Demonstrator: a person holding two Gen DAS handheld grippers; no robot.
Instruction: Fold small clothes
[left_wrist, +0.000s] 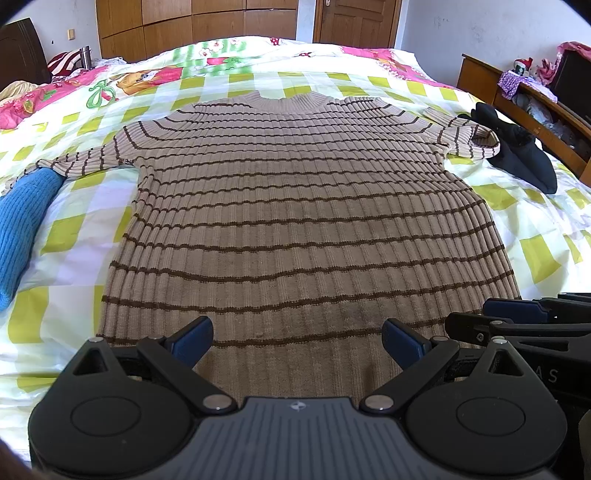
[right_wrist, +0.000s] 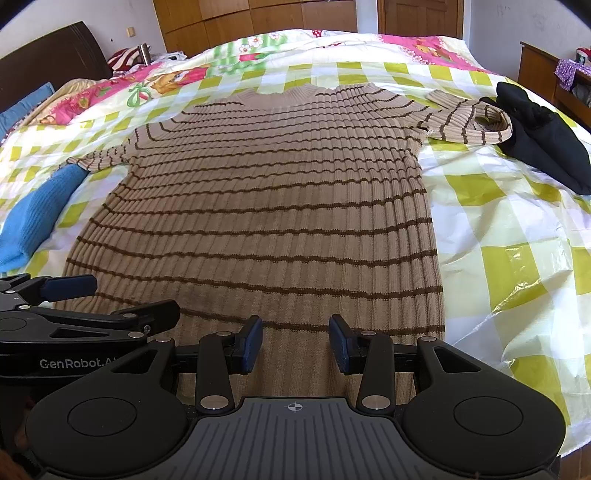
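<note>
A tan ribbed sweater with thin brown stripes lies flat and spread out on the bed, neck away from me, hem toward me. It also shows in the right wrist view. Its right sleeve is bent back on itself. My left gripper is open wide and empty over the hem's middle. My right gripper is open and empty over the hem, right of centre. Each gripper shows at the edge of the other's view: the right one, the left one.
The bed has a yellow-green checked plastic sheet. A folded blue knit lies at the left by the sleeve. A dark folded garment lies by the right sleeve. A wooden shelf stands at the right; wardrobes at the back.
</note>
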